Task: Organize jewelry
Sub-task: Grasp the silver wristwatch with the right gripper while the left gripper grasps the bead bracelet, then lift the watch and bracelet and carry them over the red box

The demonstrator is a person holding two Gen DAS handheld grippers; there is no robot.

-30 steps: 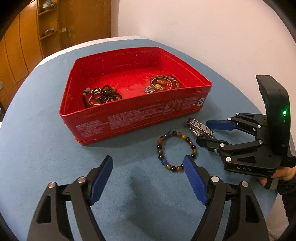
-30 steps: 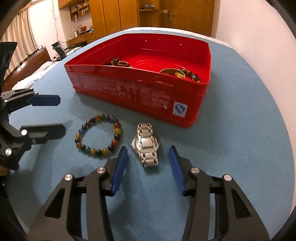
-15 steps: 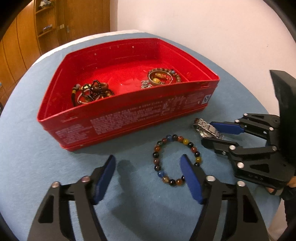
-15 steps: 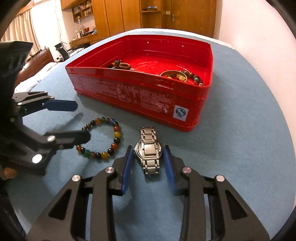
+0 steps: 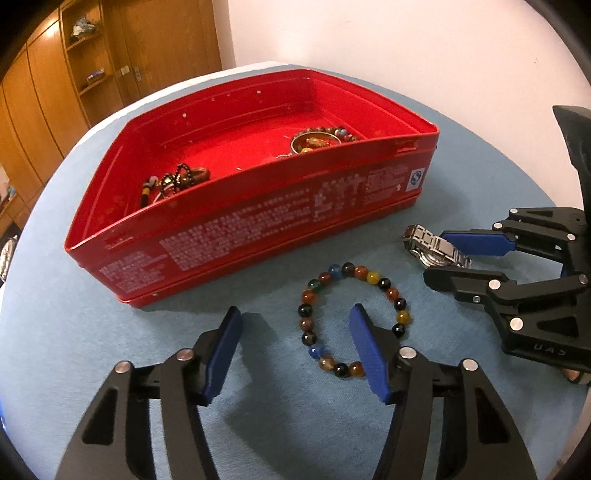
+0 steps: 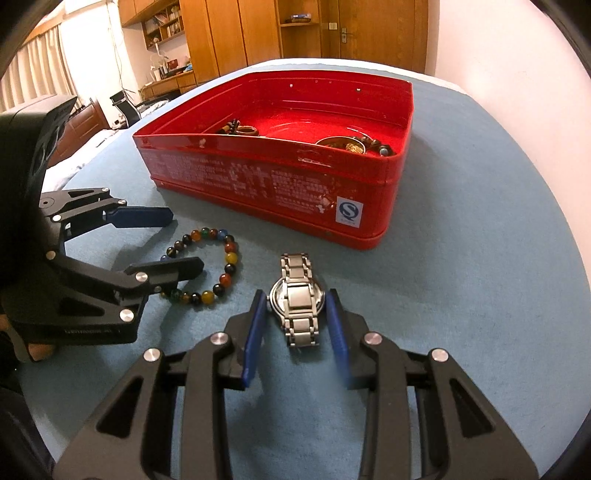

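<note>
A red tin box (image 5: 258, 229) (image 6: 280, 192) holds several bead bracelets on the blue table. A multicoloured bead bracelet (image 5: 384, 284) (image 6: 231, 258) lies in front of it. A silver metal watch (image 5: 434, 249) (image 6: 298, 306) lies to its right. My left gripper (image 5: 295, 336) (image 6: 181, 240) is open; its right finger stands inside the bracelet's ring, its left finger outside. My right gripper (image 6: 297, 321) (image 5: 450, 258) has its blue pads against both sides of the watch case, on the table.
The round table's edge (image 6: 535, 206) curves close on the right, by a pale wall. Wooden cabinets (image 6: 332, 29) and a desk with a chair (image 6: 125, 103) stand behind the table. A hand (image 5: 574, 374) holds the right gripper.
My right gripper has narrowed from wide open onto the watch. My left gripper has moved forward and right, so its right finger now sits inside the bead bracelet.
</note>
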